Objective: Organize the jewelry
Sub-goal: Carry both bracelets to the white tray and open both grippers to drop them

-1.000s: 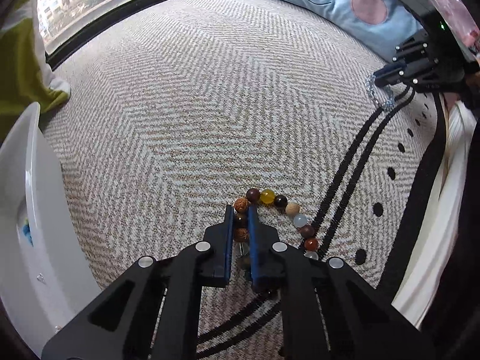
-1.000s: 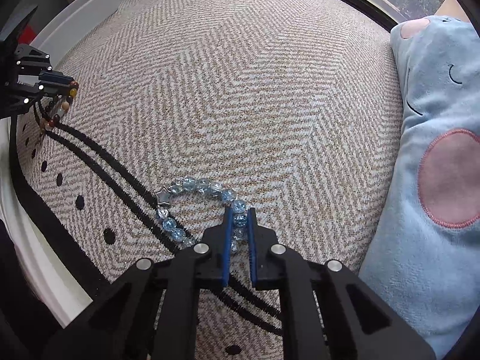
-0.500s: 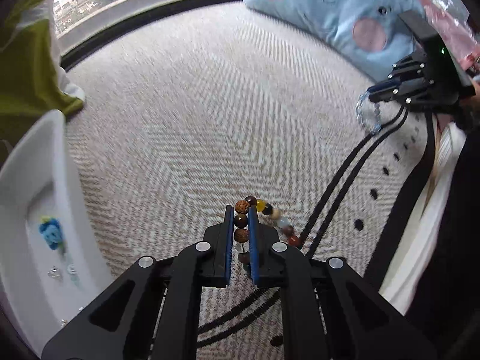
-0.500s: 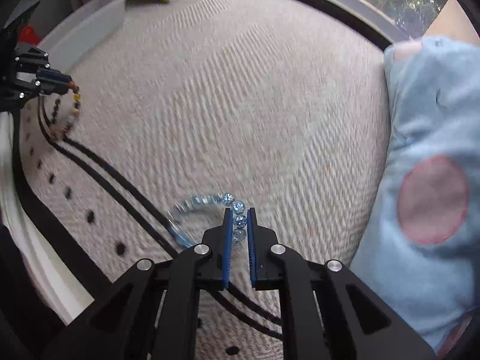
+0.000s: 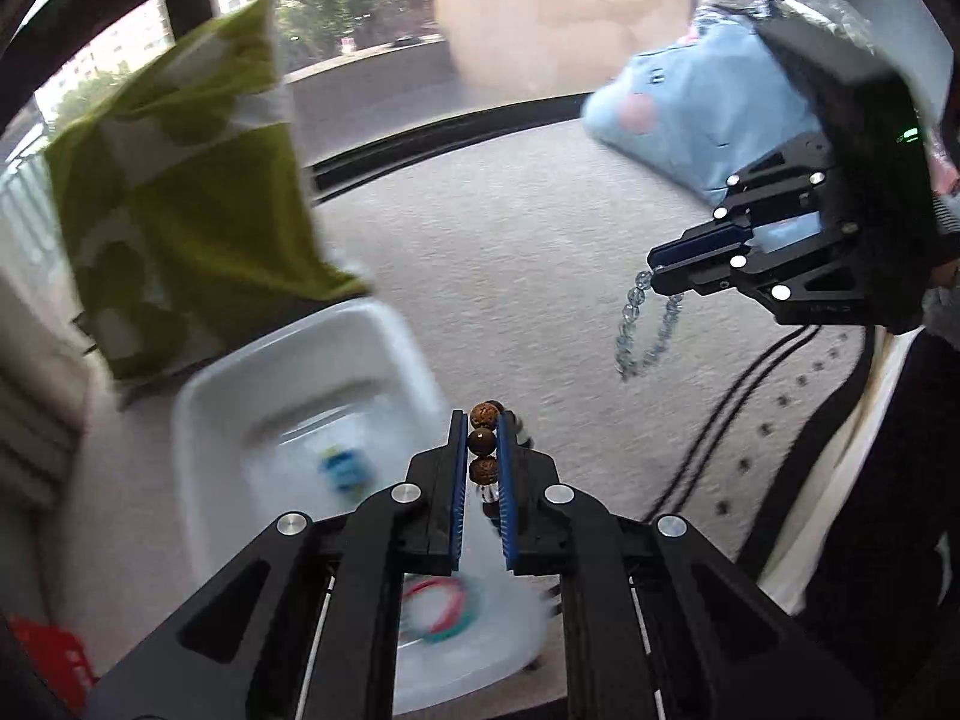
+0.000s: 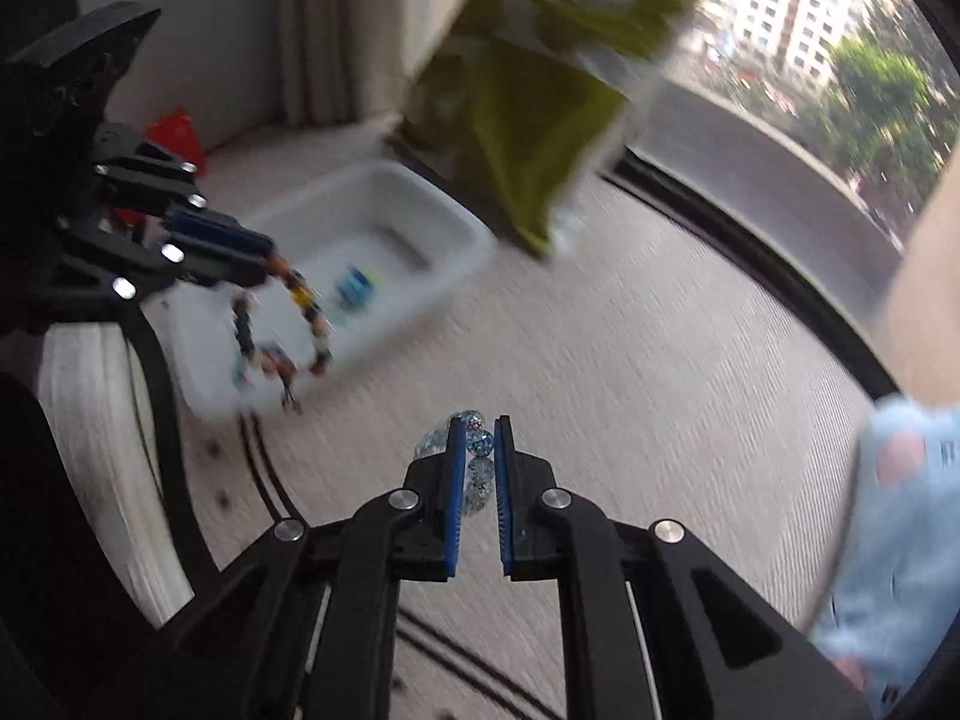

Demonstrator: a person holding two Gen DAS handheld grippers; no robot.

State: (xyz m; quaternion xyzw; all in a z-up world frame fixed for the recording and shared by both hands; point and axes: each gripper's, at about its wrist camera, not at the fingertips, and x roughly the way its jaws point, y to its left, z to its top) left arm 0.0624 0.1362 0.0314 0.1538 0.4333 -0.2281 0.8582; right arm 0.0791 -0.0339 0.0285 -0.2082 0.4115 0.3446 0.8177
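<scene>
Writing: none that I can read in either view; both are motion-blurred.

Left hand-held gripper [image 5: 482, 438]: my black linkage with blue finger pads is closed on a bracelet of round brown, amber and dark wooden-looking beads [image 5: 483, 443]; three brown beads sit in a row between the pads.

Brown bracelet, seen from the right wrist: it hangs as a loop [image 6: 287, 324] from my left hand-held gripper [image 6: 264, 267], in front of the white tray.

Right hand-held gripper [image 6: 478, 441]: my pads are closed on a bracelet of clear and pale blue faceted beads [image 6: 478, 468].

Blue bracelet, seen from the left wrist: it dangles as a loop [image 5: 647, 324] below my right hand-held gripper [image 5: 657, 269], clear of the carpet.

White rectangular plastic tray [image 5: 210, 402]: it rests on the floor and holds a small blue and yellow item [image 5: 342, 468] and thin red and teal rings [image 5: 435, 609].

Floor: beige herringbone carpet [image 5: 540, 276] with black lines and dots.

Surroundings: green and white patterned cushion [image 5: 180, 204]; light blue plush pillow with pink patches [image 5: 690, 102].
</scene>
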